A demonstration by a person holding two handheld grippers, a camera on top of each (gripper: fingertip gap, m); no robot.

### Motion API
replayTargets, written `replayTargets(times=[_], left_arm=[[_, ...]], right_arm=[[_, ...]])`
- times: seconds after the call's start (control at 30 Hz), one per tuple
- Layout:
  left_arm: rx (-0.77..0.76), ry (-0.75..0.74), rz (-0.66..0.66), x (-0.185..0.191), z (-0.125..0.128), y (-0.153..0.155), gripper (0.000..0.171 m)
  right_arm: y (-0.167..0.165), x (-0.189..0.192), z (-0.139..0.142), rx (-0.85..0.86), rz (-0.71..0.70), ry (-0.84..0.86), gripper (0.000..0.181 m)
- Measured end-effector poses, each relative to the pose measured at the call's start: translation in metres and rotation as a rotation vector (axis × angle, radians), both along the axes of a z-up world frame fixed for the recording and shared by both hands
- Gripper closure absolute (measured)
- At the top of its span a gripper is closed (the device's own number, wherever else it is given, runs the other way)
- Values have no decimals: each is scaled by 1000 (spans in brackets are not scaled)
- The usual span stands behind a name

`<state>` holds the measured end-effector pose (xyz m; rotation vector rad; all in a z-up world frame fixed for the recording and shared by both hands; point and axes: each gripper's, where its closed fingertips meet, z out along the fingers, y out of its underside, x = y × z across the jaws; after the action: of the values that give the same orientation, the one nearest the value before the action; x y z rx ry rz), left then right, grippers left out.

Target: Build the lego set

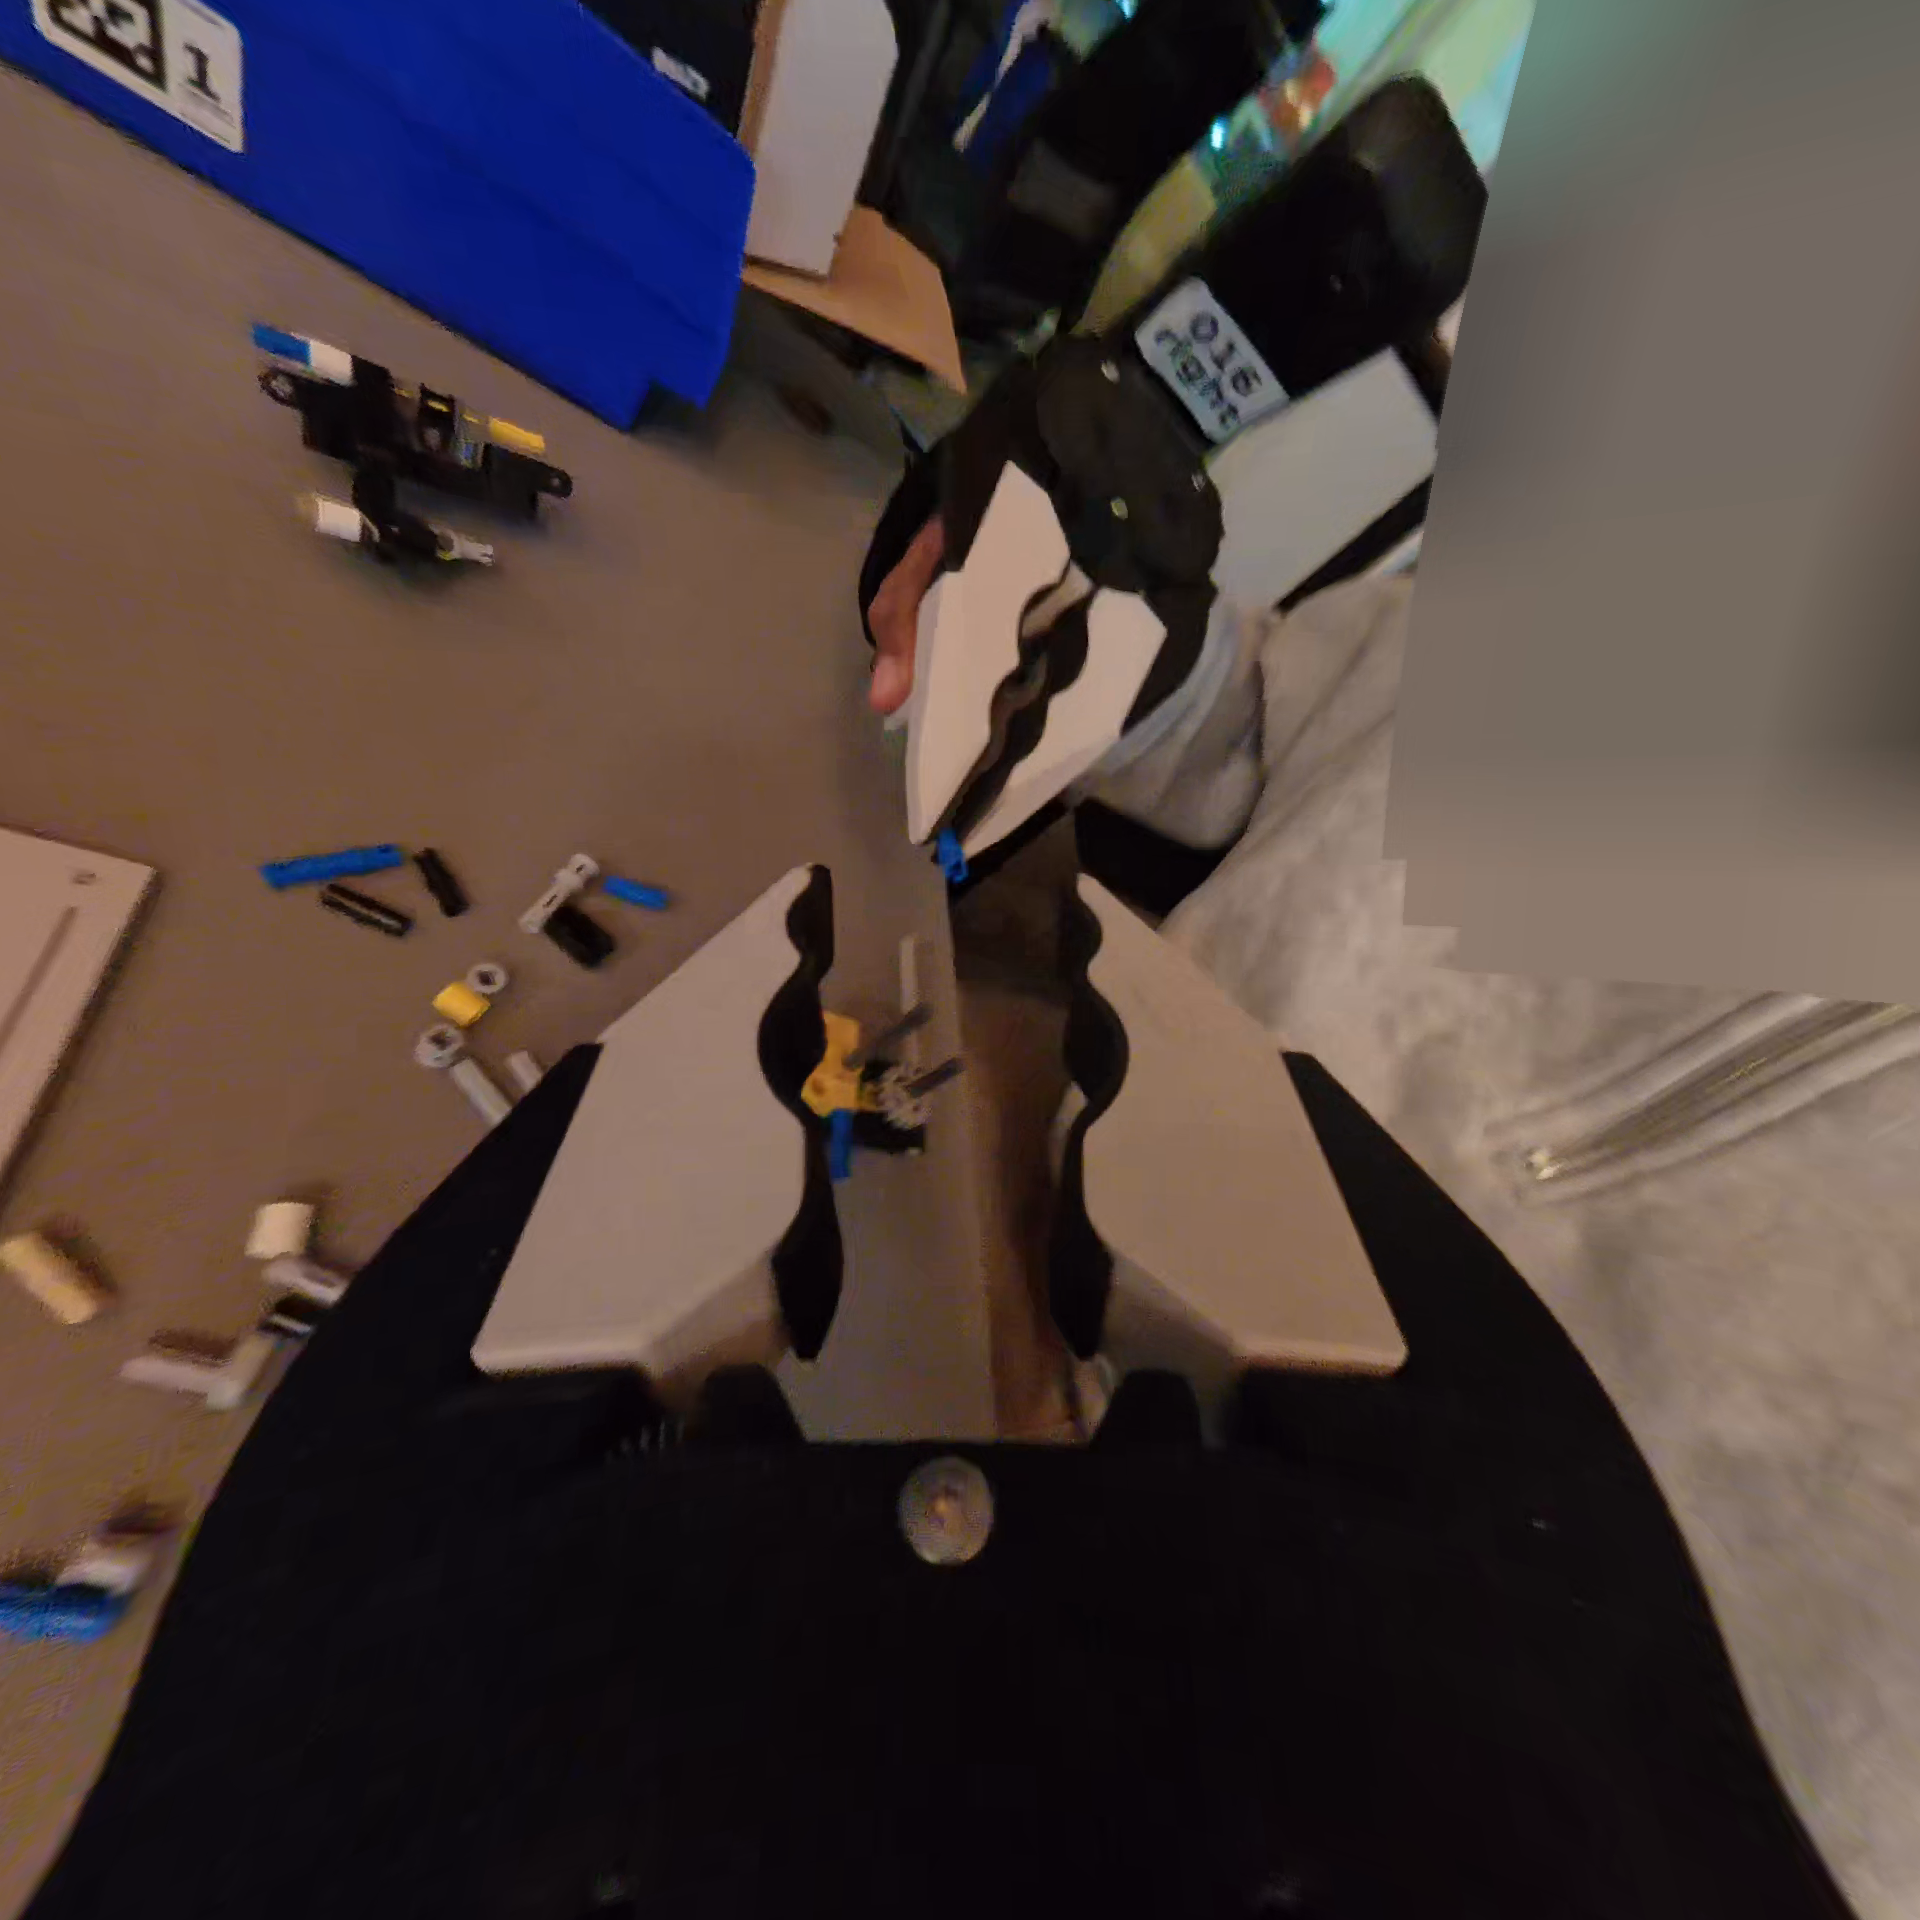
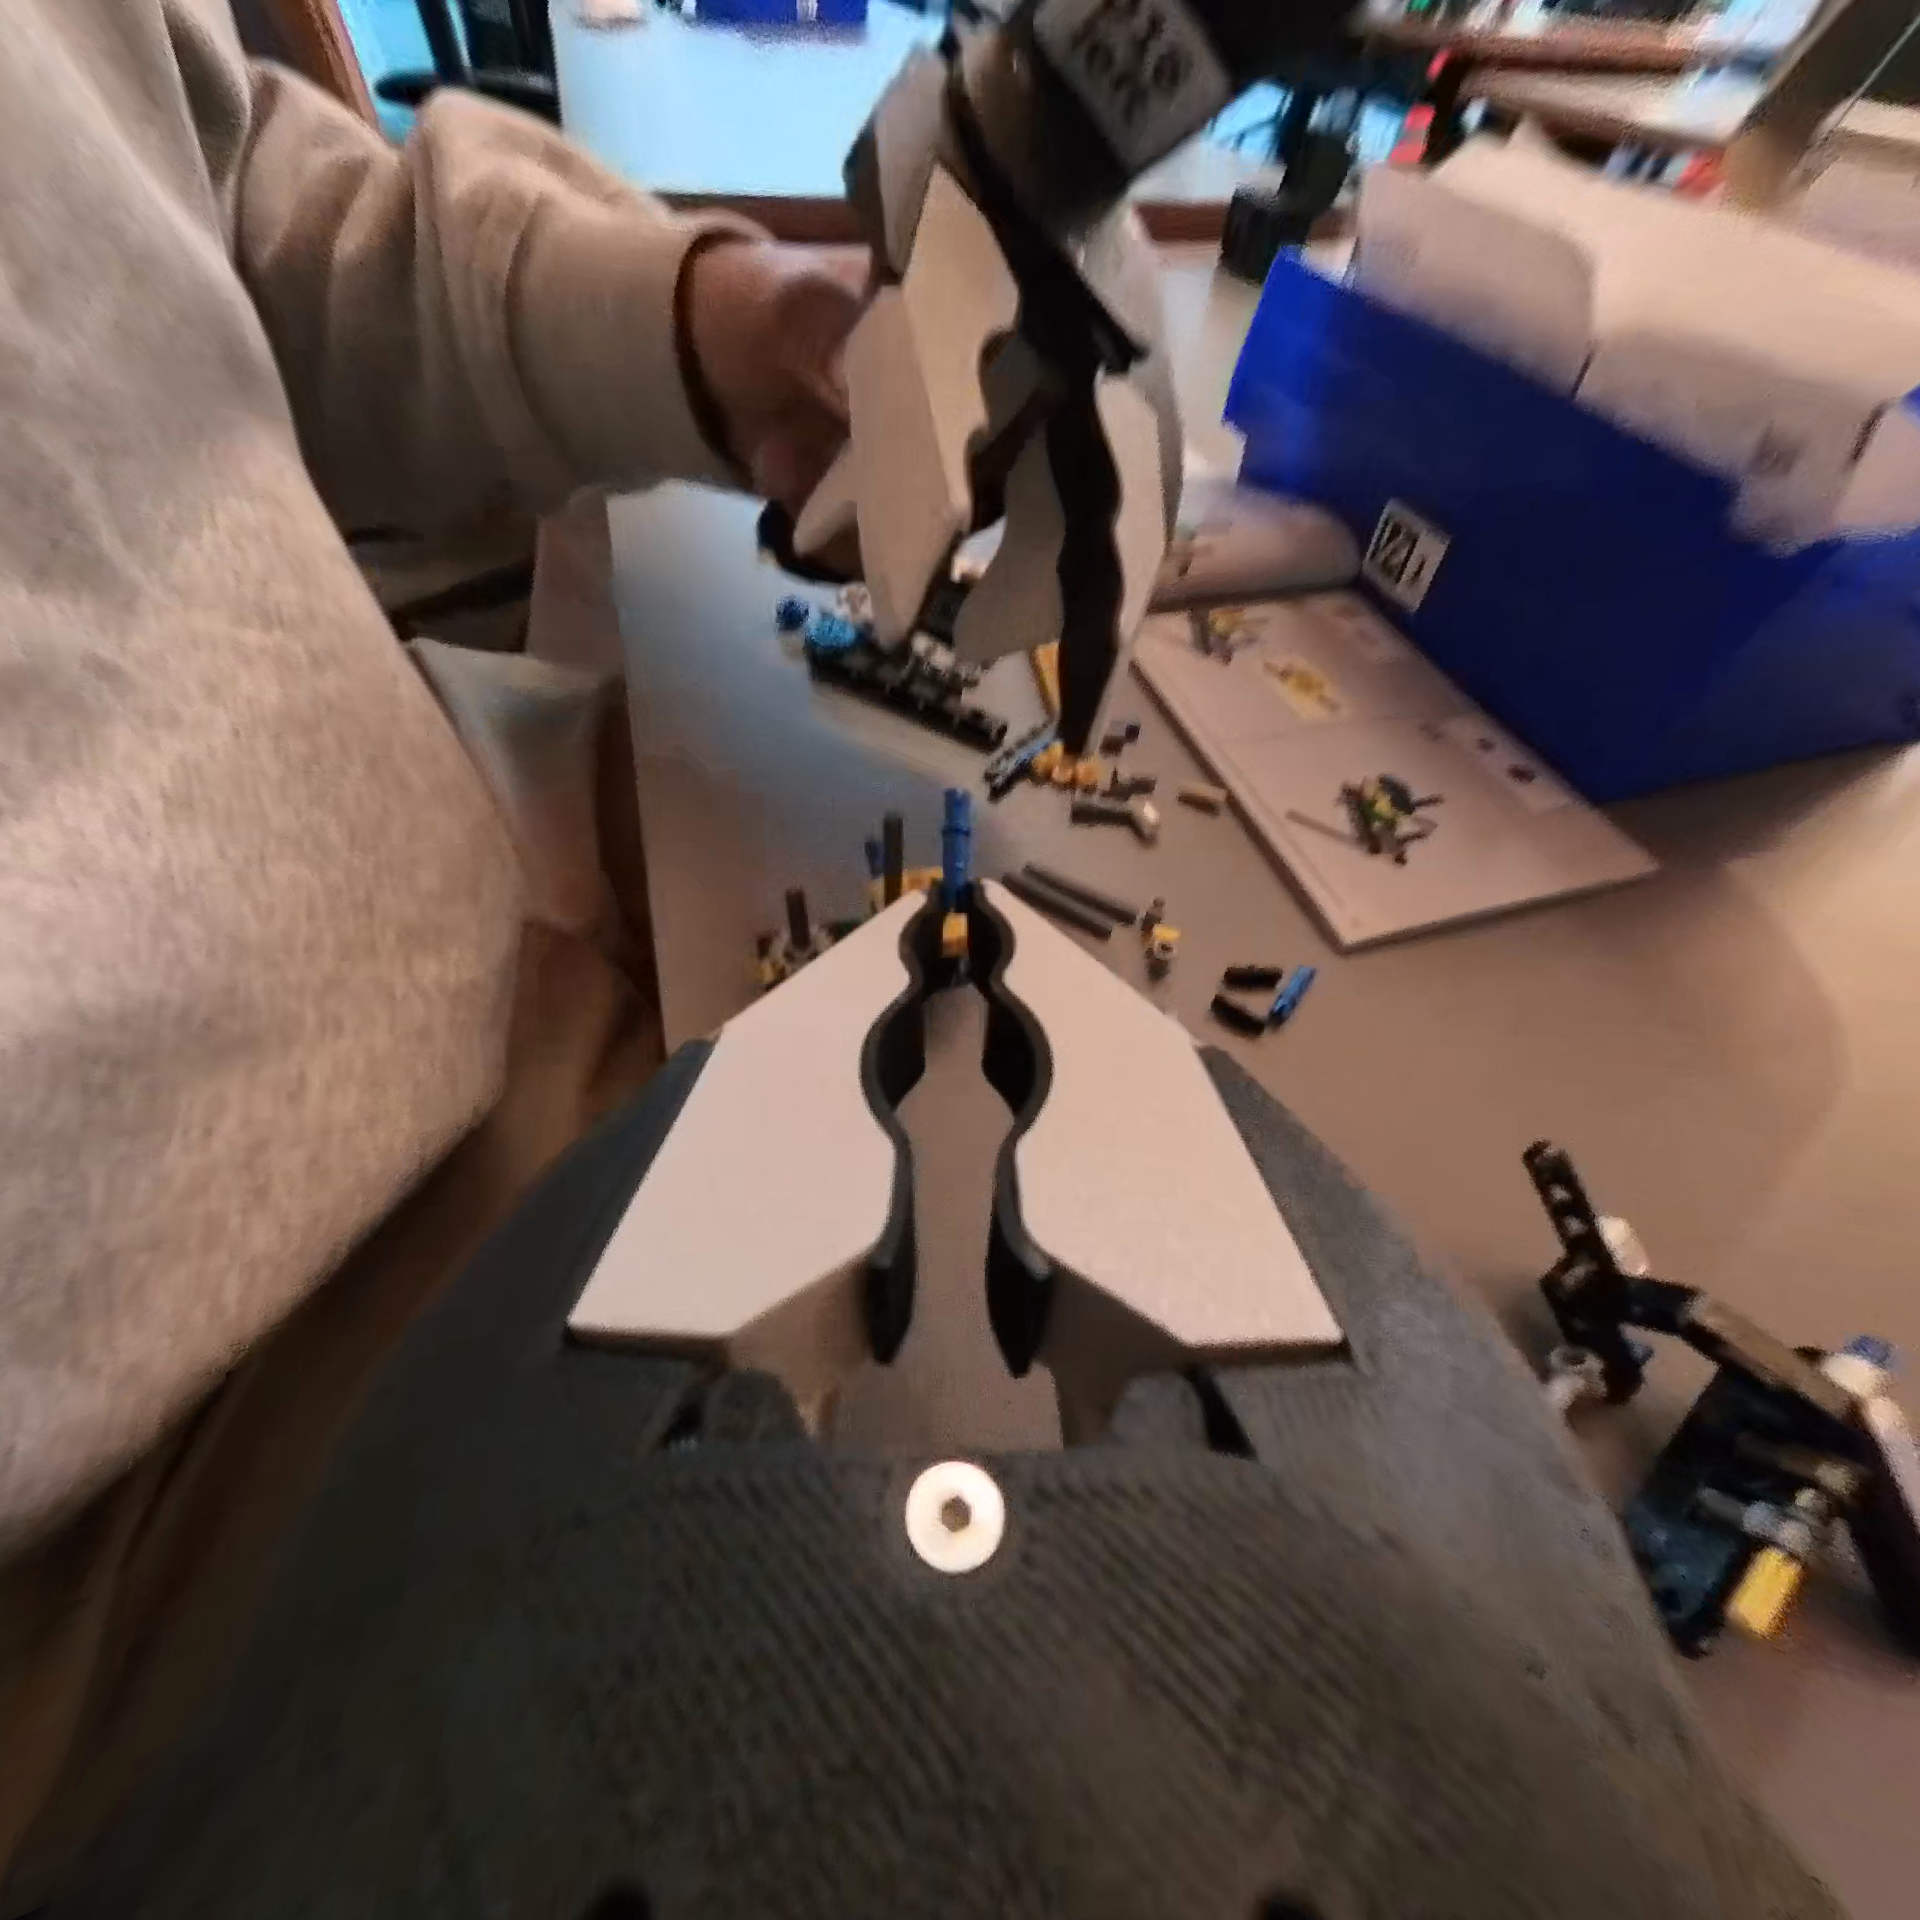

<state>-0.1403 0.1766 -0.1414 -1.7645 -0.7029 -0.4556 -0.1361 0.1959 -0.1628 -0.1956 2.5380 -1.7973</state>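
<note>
My right gripper [image 2: 954, 896] is shut on a small blue pin [image 2: 957, 831] that sticks out past its tips. In the left wrist view the right gripper [image 1: 940, 831] hangs over the table edge with the blue pin [image 1: 951, 854] at its tip. My left gripper [image 1: 951, 894] is open and empty, held above the table. Seen through its gap, a small yellow, black and blue lego sub-assembly [image 1: 862, 1091] lies on the brown table [image 1: 623, 675]. In the right wrist view the left gripper [image 2: 997, 644] hangs above loose pieces, jaws apart.
A blue bin [image 1: 468, 177] stands at the table's back, also in the right wrist view [image 2: 1558, 582]. An open instruction booklet [image 2: 1403, 769] lies beside it. A black partly built model [image 1: 416, 436] and several loose pins [image 1: 468, 914] lie about. A person's grey sleeve [image 2: 208, 623] fills the left. My left and right fingertips are right by each other. The black partly built model [image 1: 416, 436] is about 20 cm from both grippers' fingertips. Seen from the right wrist view [image 2: 1743, 1428] as well.
</note>
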Motion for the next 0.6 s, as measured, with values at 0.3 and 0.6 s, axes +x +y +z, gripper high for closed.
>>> replayTargets(times=[0.3,0.6], left_arm=[[170,-153,24,12,19,18,154],[171,-187,53,12,16,19,170]], right_arm=[[-4,2,31,-87,-66,156,178],[-3,4,30,-93,-65,194,178]])
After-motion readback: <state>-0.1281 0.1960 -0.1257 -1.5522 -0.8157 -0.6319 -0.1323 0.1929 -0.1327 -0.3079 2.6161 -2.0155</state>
